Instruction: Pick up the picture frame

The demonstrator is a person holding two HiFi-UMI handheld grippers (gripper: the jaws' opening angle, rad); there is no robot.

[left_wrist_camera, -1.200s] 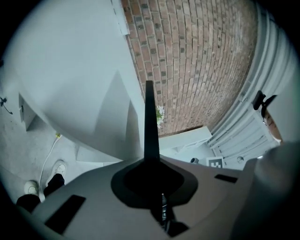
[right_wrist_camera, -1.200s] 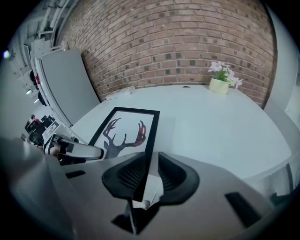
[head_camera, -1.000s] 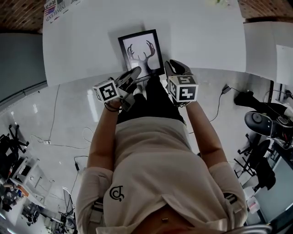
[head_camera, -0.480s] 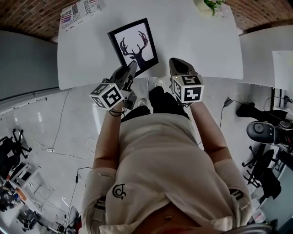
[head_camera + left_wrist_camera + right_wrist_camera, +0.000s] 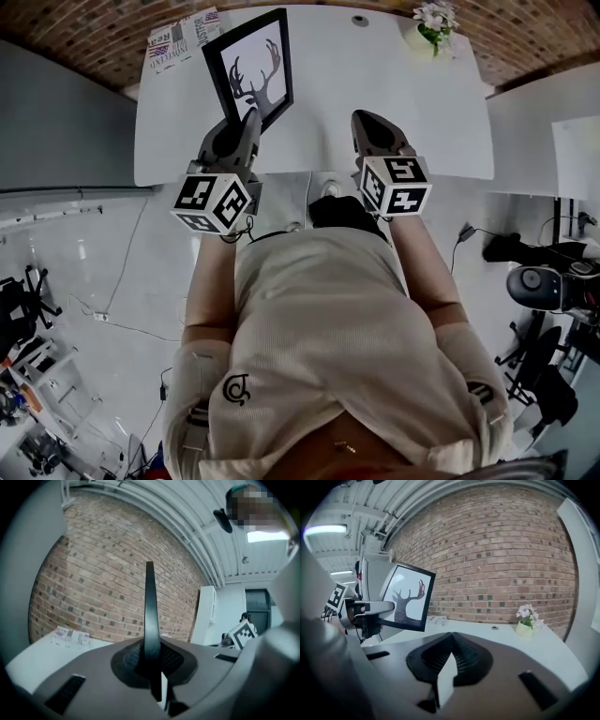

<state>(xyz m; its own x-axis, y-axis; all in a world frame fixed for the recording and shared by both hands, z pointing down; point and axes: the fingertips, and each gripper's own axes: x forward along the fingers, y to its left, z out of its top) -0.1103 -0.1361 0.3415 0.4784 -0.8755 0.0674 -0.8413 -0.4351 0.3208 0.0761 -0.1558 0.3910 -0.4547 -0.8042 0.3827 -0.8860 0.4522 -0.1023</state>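
Observation:
The picture frame (image 5: 251,67), black-edged with a deer-antler print, is lifted off the white table (image 5: 328,112) and stands nearly upright. My left gripper (image 5: 246,127) is shut on its lower edge. In the left gripper view the frame (image 5: 149,611) shows edge-on as a thin black blade rising from between the jaws. The right gripper view shows the frame (image 5: 407,597) at the left with the left gripper (image 5: 370,609) clamped on its bottom rim. My right gripper (image 5: 367,127) hovers over the table's near edge, to the right of the frame, its jaws closed together with nothing between them (image 5: 451,641).
A small pot of flowers (image 5: 429,23) stands at the table's far right, also in the right gripper view (image 5: 527,620). A newspaper (image 5: 178,37) lies at the far left corner. A brick wall runs behind the table. Office chairs and cables sit on the floor to the right.
The frame went from lying flat on the table to raised and upright in the left gripper. Both grippers rose, and the left one rolled.

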